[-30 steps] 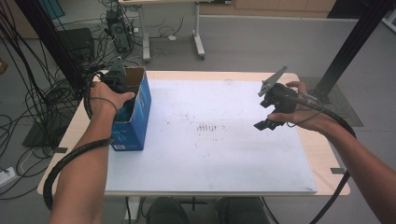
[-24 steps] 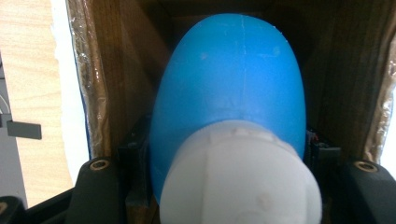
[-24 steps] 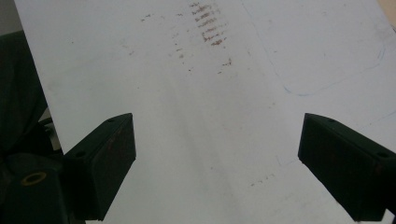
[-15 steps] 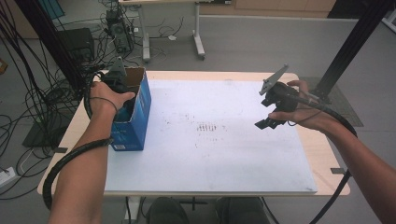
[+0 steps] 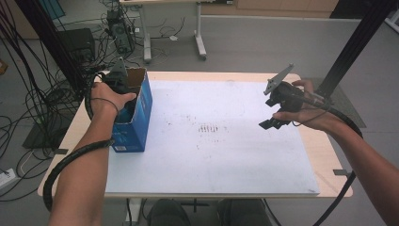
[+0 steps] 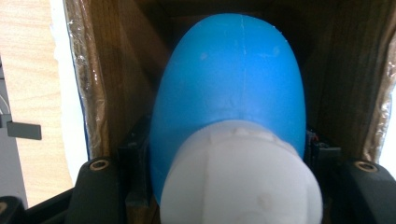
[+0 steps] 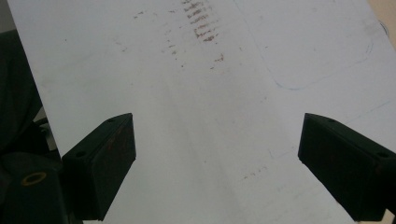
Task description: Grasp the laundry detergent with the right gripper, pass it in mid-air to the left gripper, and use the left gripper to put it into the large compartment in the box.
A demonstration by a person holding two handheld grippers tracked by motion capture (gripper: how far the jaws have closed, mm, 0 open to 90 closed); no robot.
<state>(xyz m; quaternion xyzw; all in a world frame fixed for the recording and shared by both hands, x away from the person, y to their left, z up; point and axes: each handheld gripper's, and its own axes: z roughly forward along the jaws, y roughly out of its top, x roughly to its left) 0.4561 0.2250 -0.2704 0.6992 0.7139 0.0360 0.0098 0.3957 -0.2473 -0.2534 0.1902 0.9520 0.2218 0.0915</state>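
Moved: nothing; both hands steady
Left tool: pinching blue bulb inside box
Right tool: spread
Bulb: likely soft, light; grip mid-body

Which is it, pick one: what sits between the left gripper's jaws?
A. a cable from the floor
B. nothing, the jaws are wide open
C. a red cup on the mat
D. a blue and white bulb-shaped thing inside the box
D: the left gripper view shows the left gripper shut on a blue and white bulb, with the box walls on both sides.
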